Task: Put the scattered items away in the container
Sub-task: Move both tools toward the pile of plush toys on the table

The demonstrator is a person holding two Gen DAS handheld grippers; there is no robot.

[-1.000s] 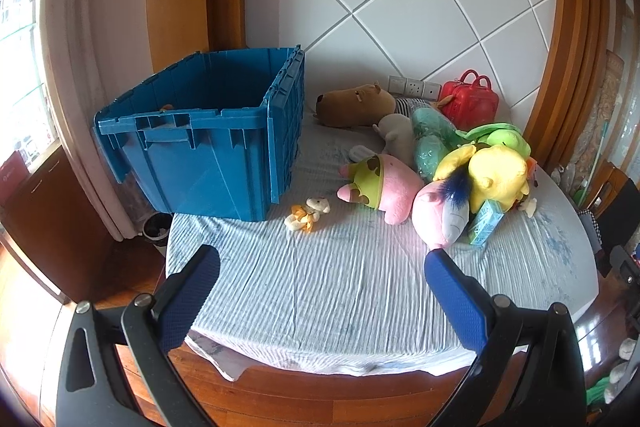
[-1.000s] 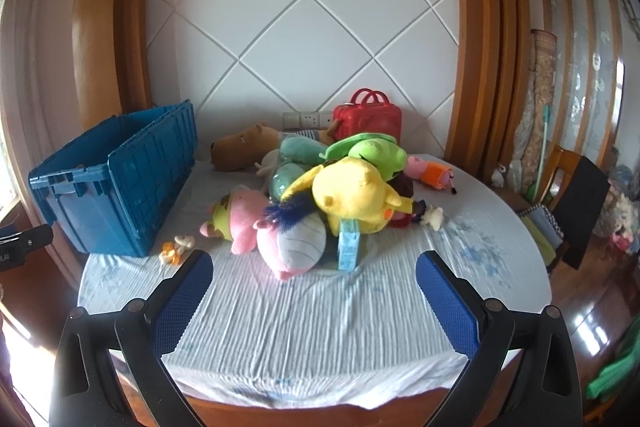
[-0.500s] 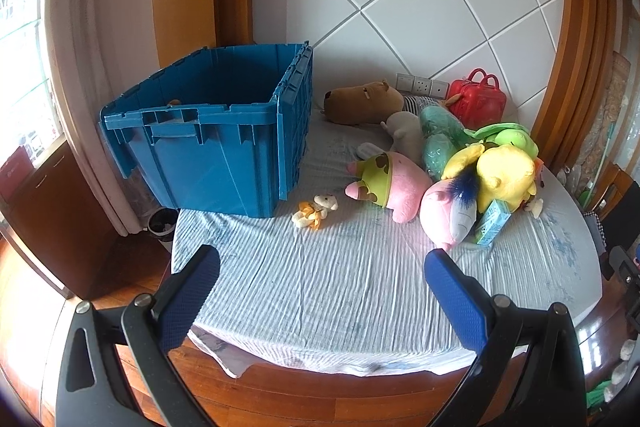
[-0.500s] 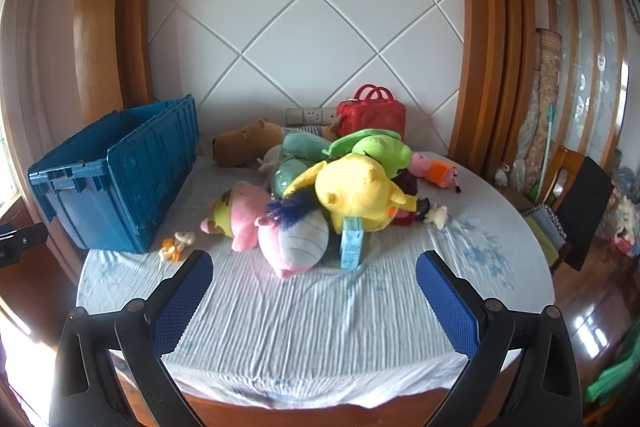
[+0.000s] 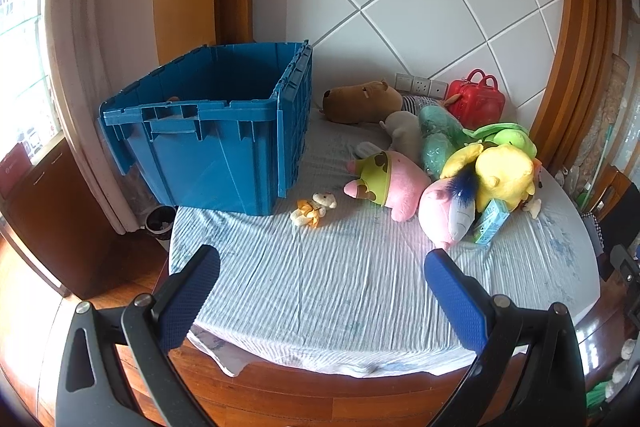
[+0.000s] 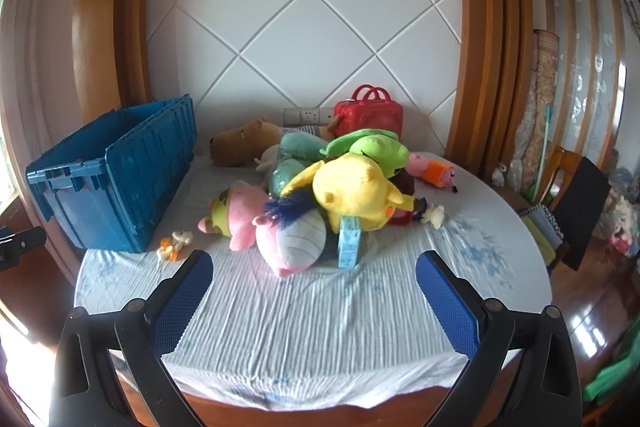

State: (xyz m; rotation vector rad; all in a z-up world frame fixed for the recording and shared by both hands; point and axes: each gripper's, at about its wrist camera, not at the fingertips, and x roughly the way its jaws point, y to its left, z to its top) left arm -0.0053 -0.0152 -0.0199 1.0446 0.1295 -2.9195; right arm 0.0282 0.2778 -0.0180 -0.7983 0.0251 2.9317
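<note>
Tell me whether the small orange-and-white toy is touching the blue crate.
Apart. In the left wrist view, the small orange-and-white toy lies on the striped cloth with a strip of bare cloth between it and the blue crate.

Left claw (image 5: 322, 279) pulls back a bit & swings left: blue crate (image 5: 216, 131) and toys sit further right in its view vs 1 s ago. Right claw (image 6: 314, 277) eases back slightly too. Toys themselves unmoved on counter.

Both hand-held grippers (image 5: 322, 261) (image 6: 314, 265) spread, empty
</note>
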